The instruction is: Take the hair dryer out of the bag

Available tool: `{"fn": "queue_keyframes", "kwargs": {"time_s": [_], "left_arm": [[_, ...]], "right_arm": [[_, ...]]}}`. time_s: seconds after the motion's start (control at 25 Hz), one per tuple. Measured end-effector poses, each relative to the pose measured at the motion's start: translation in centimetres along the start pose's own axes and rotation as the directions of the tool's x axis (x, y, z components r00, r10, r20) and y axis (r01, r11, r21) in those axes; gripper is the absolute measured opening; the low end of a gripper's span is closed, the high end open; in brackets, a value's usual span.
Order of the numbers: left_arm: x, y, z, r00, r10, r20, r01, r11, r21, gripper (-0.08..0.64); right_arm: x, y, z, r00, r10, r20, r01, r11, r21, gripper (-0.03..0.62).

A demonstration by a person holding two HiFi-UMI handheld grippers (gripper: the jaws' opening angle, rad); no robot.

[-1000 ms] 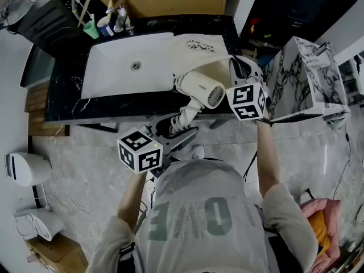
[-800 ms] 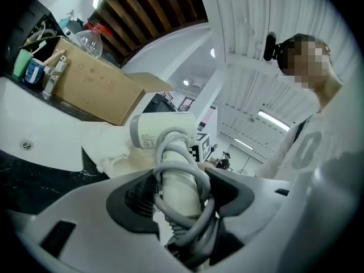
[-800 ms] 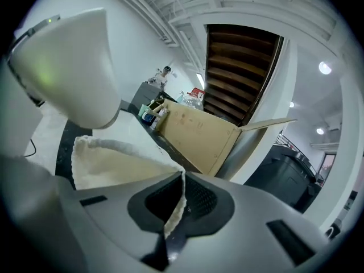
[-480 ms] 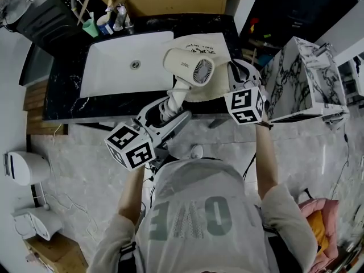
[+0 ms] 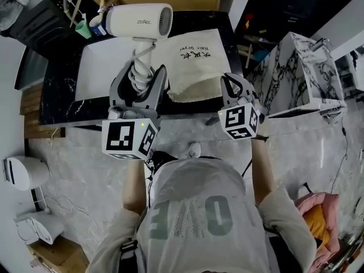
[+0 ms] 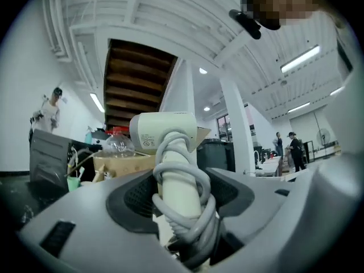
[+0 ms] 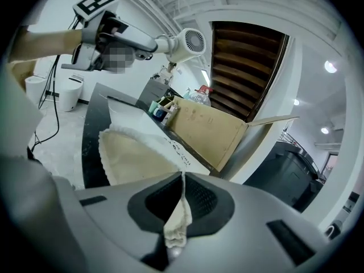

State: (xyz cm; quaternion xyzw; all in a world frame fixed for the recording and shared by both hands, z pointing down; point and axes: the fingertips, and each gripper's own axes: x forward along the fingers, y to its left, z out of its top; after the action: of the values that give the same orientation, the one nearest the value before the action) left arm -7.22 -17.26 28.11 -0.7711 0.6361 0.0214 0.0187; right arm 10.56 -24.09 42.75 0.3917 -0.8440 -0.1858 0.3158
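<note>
**Hair dryer held clear of the bag in the left gripper**

Head view: The hair dryer is gripped by its handle in the left gripper, whose jaws are clamped on it. The handle runs straight on from the jaws, along the gripper's own line, and the rest of the dryer lies crosswise at the far end. The bag lies flat on the counter, to the right of the left gripper and just ahead of the right gripper. It is well apart from the dryer.

Left gripper view: The handle is seen upright between the two pads, with the cord wound round it and pressed in with it. No bag is seen here.

Right gripper view: The jaws are pinched shut on a fold of the bag's rim, and the rest of the bag is spread ahead and to the left. The dryer is seen high up and to the left of this gripper, in the air.

The removal is judged done. Any setting-down falls to the left hand alone, which carries the dryer; the right hand is taken up with the bag.
</note>
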Motion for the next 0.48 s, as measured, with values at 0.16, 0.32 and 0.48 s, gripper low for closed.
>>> {"fn": "queue_keyframes", "kwargs": {"time_s": [0.16,0.32,0.48], "left_arm": [[0.4,0.9,1.6,0.994,0.075,0.075,-0.080,0.995,0.064,0.278],[-0.4,1.3,2.0,0.980,0.141,0.140,-0.152,0.986,0.066,0.278],[-0.9,2.0,1.8,0.973,0.171,0.155,-0.177,0.984,0.030,0.278]], "right_arm": [[-0.5,1.8,-0.8,0.999,0.028,-0.020,-0.028,1.000,-0.010,0.041],[-1.0,3.7,-1.6,0.998,0.046,-0.039,-0.048,0.998,-0.032,0.041],[-1.1,5.8,-2.7,0.994,0.077,-0.078,-0.085,0.990,-0.109,0.041]]}}
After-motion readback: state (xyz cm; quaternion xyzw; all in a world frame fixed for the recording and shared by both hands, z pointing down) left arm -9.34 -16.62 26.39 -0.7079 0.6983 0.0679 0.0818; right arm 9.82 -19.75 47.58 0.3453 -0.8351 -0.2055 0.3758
